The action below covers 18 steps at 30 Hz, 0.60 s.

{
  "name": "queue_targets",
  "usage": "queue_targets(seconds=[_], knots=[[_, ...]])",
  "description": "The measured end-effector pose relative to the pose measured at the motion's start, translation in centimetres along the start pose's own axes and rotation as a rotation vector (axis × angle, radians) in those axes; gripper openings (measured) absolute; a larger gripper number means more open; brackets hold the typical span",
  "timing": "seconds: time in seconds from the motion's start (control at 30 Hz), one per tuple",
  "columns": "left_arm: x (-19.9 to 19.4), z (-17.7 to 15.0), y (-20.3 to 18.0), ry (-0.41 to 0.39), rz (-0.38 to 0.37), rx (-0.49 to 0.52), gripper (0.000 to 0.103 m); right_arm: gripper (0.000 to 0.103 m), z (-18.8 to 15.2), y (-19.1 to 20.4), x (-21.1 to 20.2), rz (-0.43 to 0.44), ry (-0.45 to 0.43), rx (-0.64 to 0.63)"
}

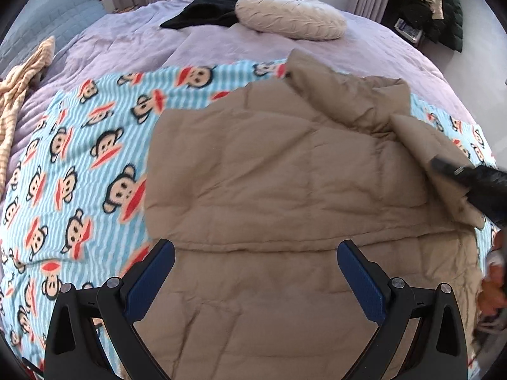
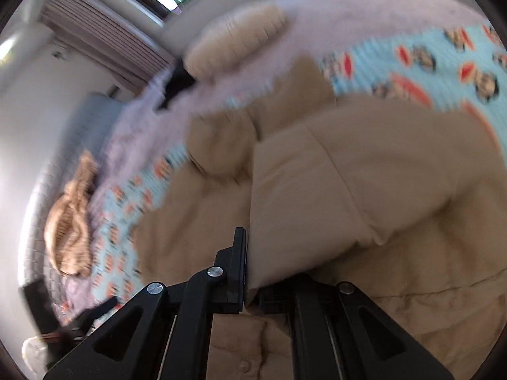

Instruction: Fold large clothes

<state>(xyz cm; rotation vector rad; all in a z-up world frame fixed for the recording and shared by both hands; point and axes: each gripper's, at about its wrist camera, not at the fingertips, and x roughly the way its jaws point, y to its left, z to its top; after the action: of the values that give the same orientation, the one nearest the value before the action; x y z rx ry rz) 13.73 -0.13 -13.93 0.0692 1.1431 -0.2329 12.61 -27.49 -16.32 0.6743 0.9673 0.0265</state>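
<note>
From the left wrist, the left gripper [image 1: 255, 272] hangs with its blue-padded jaws spread wide and nothing between them, directly above the tan quilted puffer jacket [image 1: 285, 190]. The jacket lies straight ahead of and beneath this claw, spread over a monkey-print fleece blanket [image 1: 79, 158] on the lilac bed cover [image 1: 126, 41], probably laid flat there so it can be folded. To the claw's right, the right gripper [image 1: 443, 166] reaches in as a dark shape, lifting the jacket's sleeve [image 1: 421, 139] up and inward. Far ahead sit a round cream cushion [image 1: 291, 14] and a black garment [image 1: 209, 8]; a striped beige cloth [image 1: 22, 85] lies far left

From the right wrist, heavily blurred, the right gripper [image 2: 250, 269] is clamped on the sleeve [image 2: 317, 190]: the fabric rises right from between its nearly closed jaws, and the body of the jacket spreads ahead and below. Such a tight pinch likely keeps the slippery shell from sliding out mid-swing. Only this view confirms the grip; only the left view shows the whole jacket's layout and the empty left claw
</note>
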Motion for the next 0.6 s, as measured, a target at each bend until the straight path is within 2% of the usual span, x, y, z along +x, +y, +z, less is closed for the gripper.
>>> queue_targets(seconds=[0.1,0.2,0.27,0.3,0.33,0.4,0.5,0.6], knots=[[0.5,-0.9,0.8,0.011,-0.006,-0.005,0.103,0.007,-2.0,-1.7,2.3,-0.023,0.045,0.089],[1.0,-1.4,1.3,0.020,-0.012,-0.015,0.103,0.007,-2.4,-2.9,2.8,-0.036,0.059,0.139],[1.3,-1.4,1.3,0.022,-0.020,-0.025,0.103,0.011,-2.4,-2.9,2.3,-0.051,0.081,0.144],[1.3,-1.3,1.2,0.019,-0.025,-0.033,0.103,0.026,-2.2,-2.7,1.8,-0.058,0.095,0.139],[1.3,-1.1,1.2,0.014,-0.031,-0.039,0.103,0.048,-2.1,-2.5,1.4,-0.054,0.098,0.135],[1.2,-0.8,1.0,0.004,-0.048,-0.046,0.103,0.064,-2.4,-1.9,-0.2,-0.034,0.065,0.126],[1.2,-0.1,0.7,-0.011,-0.074,-0.039,0.103,0.064,-2.3,-2.3,-3.1,-0.030,0.006,0.162],[1.1,0.7,1.0,-0.025,-0.114,-0.046,0.103,0.064,-2.1,-5.5,-5.0,-0.026,-0.057,0.313]])
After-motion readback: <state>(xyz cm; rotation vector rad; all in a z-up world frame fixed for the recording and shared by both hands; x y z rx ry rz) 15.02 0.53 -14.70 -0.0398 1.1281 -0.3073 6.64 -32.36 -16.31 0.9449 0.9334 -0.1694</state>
